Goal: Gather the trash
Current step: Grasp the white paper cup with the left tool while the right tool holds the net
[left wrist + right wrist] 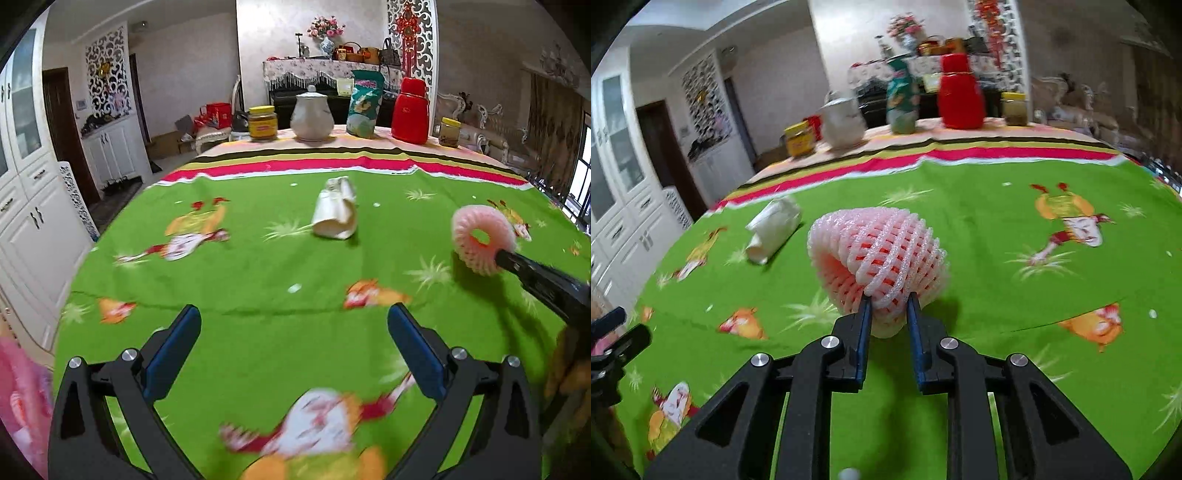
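- White cabinets (26,206) with glass upper doors are lining the left wall.
- A dark wooden door (61,125) is standing beyond them.
- A lace-draped sideboard (314,74) is sitting against the far wall, carrying a vase of pink flowers (327,35).
- Ornate sofas (476,122) are filling the far right.
- Daylight is entering through a window (580,177) at right.

This is a lived-in home dining and sitting room. A table under a bright green cartoon-print cloth (258,266) fills the middle; white panelled cabinets (33,206) stand at the left edge, a dark piano with a fringed floral cover (314,74) at top centre, and an ornate carved sofa (480,122) at the right.
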The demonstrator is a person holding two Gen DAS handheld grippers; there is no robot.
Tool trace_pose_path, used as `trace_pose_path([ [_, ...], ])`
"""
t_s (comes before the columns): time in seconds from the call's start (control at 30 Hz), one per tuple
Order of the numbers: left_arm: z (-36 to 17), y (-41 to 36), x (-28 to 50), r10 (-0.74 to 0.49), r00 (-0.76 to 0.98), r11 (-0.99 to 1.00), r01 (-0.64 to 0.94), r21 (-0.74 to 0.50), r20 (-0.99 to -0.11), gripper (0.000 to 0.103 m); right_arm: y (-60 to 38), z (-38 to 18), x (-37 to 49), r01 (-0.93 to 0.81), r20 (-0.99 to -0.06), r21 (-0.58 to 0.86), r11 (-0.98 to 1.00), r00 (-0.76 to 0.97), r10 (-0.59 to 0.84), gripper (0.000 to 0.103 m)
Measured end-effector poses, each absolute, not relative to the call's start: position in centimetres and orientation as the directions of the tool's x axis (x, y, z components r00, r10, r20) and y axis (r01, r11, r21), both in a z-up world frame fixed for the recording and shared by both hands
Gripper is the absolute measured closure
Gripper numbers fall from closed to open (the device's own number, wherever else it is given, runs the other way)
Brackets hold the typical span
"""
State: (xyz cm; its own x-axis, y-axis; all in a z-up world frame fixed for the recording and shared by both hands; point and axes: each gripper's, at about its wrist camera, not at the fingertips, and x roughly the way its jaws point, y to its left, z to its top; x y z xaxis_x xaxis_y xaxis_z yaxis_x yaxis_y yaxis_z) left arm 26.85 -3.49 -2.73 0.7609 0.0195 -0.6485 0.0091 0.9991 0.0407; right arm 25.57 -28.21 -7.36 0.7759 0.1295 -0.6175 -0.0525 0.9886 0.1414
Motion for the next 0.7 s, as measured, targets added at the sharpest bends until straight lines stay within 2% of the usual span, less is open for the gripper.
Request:
trace_pose_path([
  [0.37,-4.9,-6.6,38.0,-0.005,0.716,0.998,-0.043,-0.051,-0.698,0.005,-29.8,-7.2,26.3,0.039,-0.585,0.141,0.989,0.81,0.052,0.083],
  [0.57,-5.9,-9.0,42.1,0.023,0.698,1.0,-0.021,0.013,-0.716,0.005,-30.3,-7.4,26.5,0.038,-0.598,0.166,0.985,0.798,0.07,0.083],
  [0.7,-6.6,-9.2,43.9,0.02,0.672,1.0,-0.021,0.008,-0.74,0.005,-30.6,-7.5,26.6,0.047,-0.604,0.184,0.982,0.794,0.075,0.083],
])
